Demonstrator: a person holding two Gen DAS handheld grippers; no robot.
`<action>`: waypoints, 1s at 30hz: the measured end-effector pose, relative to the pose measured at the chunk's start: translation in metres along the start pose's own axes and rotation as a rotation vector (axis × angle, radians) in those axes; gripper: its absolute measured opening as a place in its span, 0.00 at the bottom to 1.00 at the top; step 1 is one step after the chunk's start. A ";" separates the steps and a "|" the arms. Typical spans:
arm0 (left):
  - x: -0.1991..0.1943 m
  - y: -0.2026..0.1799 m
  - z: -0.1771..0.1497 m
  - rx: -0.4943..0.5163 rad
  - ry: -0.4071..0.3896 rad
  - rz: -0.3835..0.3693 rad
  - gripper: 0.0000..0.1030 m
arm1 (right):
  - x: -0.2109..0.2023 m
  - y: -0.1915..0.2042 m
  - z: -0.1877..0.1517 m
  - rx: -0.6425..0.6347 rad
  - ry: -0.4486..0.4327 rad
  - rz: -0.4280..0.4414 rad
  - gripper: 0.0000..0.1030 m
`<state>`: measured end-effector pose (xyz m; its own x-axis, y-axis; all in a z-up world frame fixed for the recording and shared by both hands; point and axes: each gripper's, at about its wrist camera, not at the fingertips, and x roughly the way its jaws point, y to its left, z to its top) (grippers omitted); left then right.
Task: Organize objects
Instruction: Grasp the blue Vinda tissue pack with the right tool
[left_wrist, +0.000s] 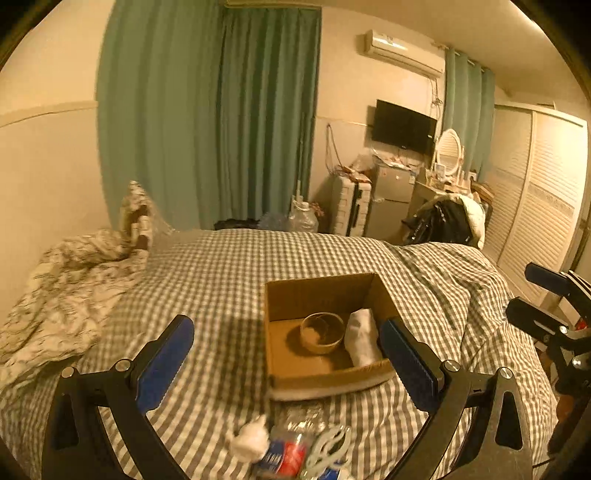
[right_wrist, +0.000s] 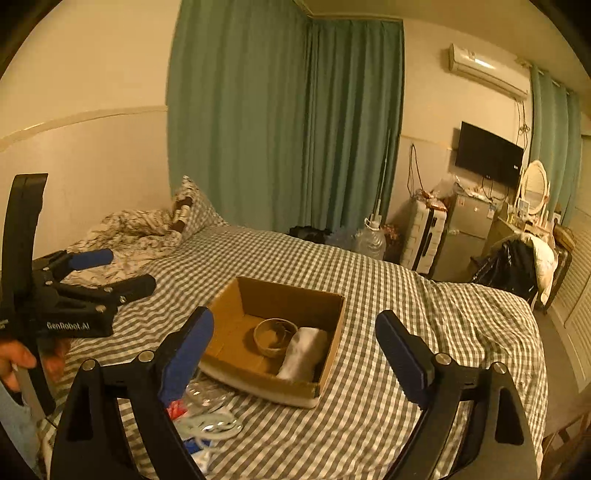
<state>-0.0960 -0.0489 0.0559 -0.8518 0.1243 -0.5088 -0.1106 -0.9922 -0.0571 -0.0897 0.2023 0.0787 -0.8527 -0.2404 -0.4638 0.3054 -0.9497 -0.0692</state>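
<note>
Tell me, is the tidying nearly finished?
Partly. The cardboard box already holds a round tape roll and a white cloth. Both grippers, left and right, are open and hold nothing. A plastic bottle and small items remain on the bed.

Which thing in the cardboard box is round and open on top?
The shallow tan bowl, sitting left of the rolled white cloth, which is soft and closed.
</note>
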 end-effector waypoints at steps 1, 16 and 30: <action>-0.007 0.001 -0.006 0.001 -0.001 0.008 1.00 | -0.009 0.005 -0.003 -0.001 -0.005 0.004 0.88; 0.018 0.013 -0.143 -0.022 0.176 0.118 1.00 | 0.033 0.063 -0.116 0.005 0.190 0.001 0.88; 0.050 0.021 -0.168 0.015 0.231 0.154 1.00 | 0.132 0.115 -0.213 -0.021 0.517 0.155 0.88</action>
<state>-0.0548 -0.0649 -0.1154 -0.7199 -0.0348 -0.6932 0.0022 -0.9988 0.0479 -0.0770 0.1046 -0.1790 -0.4785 -0.2421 -0.8440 0.4243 -0.9053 0.0192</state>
